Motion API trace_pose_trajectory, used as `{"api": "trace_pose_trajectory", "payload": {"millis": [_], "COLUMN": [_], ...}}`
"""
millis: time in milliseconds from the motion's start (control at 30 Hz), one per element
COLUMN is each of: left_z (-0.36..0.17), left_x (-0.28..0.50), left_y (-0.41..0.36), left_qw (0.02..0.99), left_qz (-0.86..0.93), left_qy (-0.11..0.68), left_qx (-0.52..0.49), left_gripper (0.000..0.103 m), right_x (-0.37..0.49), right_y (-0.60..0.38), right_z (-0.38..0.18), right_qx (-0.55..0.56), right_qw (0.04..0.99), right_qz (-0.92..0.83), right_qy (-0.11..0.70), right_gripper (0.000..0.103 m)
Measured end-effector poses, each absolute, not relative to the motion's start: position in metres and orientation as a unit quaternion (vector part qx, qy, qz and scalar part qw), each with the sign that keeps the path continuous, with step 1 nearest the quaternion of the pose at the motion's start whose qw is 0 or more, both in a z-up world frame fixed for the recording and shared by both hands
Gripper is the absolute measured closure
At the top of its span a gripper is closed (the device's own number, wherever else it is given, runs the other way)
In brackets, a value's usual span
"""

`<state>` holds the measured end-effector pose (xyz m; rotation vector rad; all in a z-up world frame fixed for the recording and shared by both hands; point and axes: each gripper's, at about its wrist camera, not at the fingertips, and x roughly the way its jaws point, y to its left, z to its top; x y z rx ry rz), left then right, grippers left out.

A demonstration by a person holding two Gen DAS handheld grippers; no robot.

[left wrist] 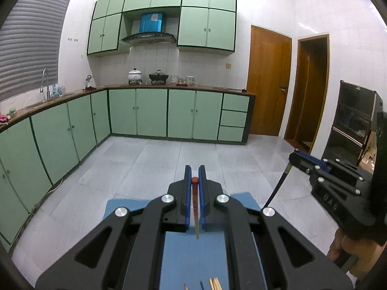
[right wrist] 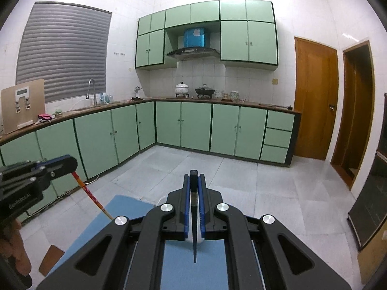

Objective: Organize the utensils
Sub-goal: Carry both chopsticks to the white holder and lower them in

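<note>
My left gripper [left wrist: 195, 169] is shut on a chopstick with a red top [left wrist: 195, 200]; its pale lower end hangs over the blue mat [left wrist: 193, 258]. The right wrist view shows that same gripper [right wrist: 70, 163] at the left, the red-orange chopstick [right wrist: 93, 194] slanting down from it. My right gripper [right wrist: 194, 177] is shut on a black chopstick [right wrist: 194, 229] that points down at the mat [right wrist: 193, 270]. It appears at the right of the left wrist view [left wrist: 296, 155], black chopstick [left wrist: 278, 186] hanging below. Several more chopsticks [left wrist: 214, 284] lie on the mat.
Both grippers are held high over the mat, side by side. A white rounded thing [right wrist: 200, 238] shows under the right gripper. Beyond lie grey floor tiles [right wrist: 241, 181], green cabinets [right wrist: 183, 128], wooden doors [right wrist: 314, 96] and a dark glass cabinet [left wrist: 350, 125]. A hand [right wrist: 14, 241] grips the left tool.
</note>
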<state>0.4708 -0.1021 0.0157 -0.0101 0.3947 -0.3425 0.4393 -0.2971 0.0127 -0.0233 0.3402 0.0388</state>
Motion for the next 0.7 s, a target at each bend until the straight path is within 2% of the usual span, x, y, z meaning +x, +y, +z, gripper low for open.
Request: {"api": "trace_pose_trajectory", "payload": {"millis": [367, 500, 700], "left_z": [0.021, 0.002, -0.050], "left_x": [0.571, 0.599, 0.619], "left_y": [-0.134, -0.144, -0.145], "left_qw": [0.970, 0.969, 0.963], "left_qz": [-0.162, -0.158, -0.154], "left_qy": [0.181, 0.190, 0.220], "left_qx": [-0.006, 0.009, 0.021], "left_gripper": [0.098, 0.098, 0.098], "right_x": [0.539, 0.571, 0.597], "right_y": [-0.294, -0.303, -0.316], "right_z": [0.025, 0.005, -0.058], "right_qx": [-0.014, 0.006, 0.028], "right_qw": [0.989, 0.986, 0.979], "right_qz": [0.026, 0.025, 0.017], "right_qy": [0.148, 0.162, 0.203], "right_gripper": [0.097, 0.097, 0.097]}}
